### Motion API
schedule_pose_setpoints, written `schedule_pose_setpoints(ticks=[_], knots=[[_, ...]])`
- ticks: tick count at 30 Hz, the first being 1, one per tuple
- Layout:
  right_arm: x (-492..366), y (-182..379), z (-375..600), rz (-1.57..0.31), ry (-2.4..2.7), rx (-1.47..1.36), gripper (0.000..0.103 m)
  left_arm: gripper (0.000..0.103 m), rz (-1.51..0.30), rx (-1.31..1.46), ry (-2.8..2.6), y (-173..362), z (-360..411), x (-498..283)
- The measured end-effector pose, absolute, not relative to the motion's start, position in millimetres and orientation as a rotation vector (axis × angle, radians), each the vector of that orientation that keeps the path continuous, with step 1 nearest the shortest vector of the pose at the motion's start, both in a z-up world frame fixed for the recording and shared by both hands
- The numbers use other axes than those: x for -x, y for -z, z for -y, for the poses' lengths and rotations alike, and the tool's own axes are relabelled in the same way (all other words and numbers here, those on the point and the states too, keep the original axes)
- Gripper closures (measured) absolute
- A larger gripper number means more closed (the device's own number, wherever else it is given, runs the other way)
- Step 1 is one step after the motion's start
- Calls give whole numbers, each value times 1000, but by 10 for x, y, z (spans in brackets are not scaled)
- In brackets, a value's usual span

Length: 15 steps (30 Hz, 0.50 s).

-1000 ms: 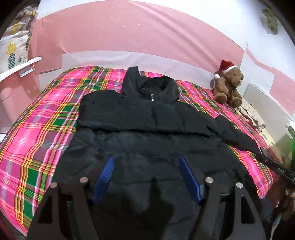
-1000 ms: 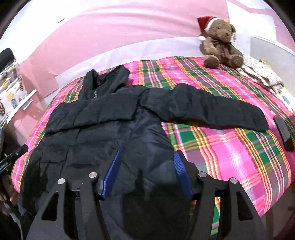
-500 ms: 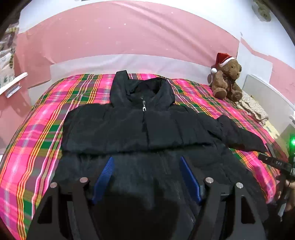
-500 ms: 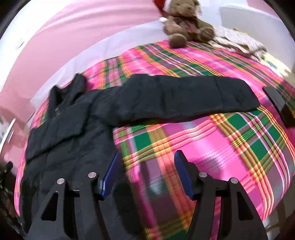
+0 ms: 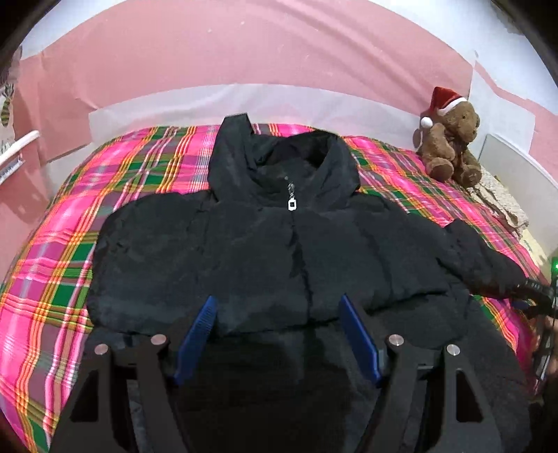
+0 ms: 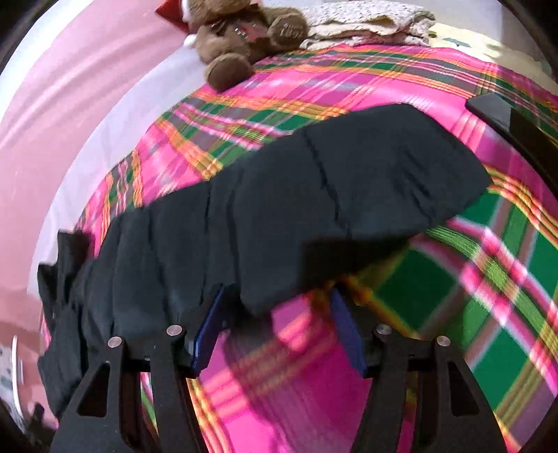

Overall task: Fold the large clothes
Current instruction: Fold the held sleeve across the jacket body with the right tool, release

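A black puffer jacket lies front up on the plaid bed, hood toward the headboard, one sleeve folded across its chest. My left gripper is open and empty above the jacket's lower front. The other sleeve stretches out over the plaid blanket in the right wrist view. My right gripper is open and empty, low over the blanket, its blue fingers at the sleeve's near edge. The right gripper also shows at the sleeve's cuff in the left wrist view.
A teddy bear in a Santa hat sits at the bed's far right corner, next to folded pale cloth. A dark flat object lies on the plaid blanket beyond the cuff. Pink wall behind.
My right gripper has swung right and dropped low toward the outstretched sleeve. My left gripper has moved forward over the jacket's body. Both stay open.
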State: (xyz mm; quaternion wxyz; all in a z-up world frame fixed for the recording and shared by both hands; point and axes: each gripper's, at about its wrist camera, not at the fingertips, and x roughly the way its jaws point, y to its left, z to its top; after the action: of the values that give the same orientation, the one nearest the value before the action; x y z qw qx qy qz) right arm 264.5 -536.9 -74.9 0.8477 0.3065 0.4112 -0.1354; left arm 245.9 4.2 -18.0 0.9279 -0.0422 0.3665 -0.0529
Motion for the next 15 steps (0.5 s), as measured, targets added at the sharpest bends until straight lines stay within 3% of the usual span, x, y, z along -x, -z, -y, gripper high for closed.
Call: schedule_pose_setpoints(ticks=[4,6,7,9,15], knots=[[-2761,758,5454,-837,309,-658,43,28,-771,99,100,282,-83,-2516],[-2799,740,5451,-835,306,-644,82,28,-778,104,95,307,-111,-2518],[-2803,723,5443,-831,284,-654,85,28,-780,106,93,313,-129,-2516],[-2786,604,5384,-811,284,-618,90,28,-778,112,87,294,-162,-2497],[-2657,-174,4956,-679,178,-502,92,28,-742,129,79,114,-264,-2377]])
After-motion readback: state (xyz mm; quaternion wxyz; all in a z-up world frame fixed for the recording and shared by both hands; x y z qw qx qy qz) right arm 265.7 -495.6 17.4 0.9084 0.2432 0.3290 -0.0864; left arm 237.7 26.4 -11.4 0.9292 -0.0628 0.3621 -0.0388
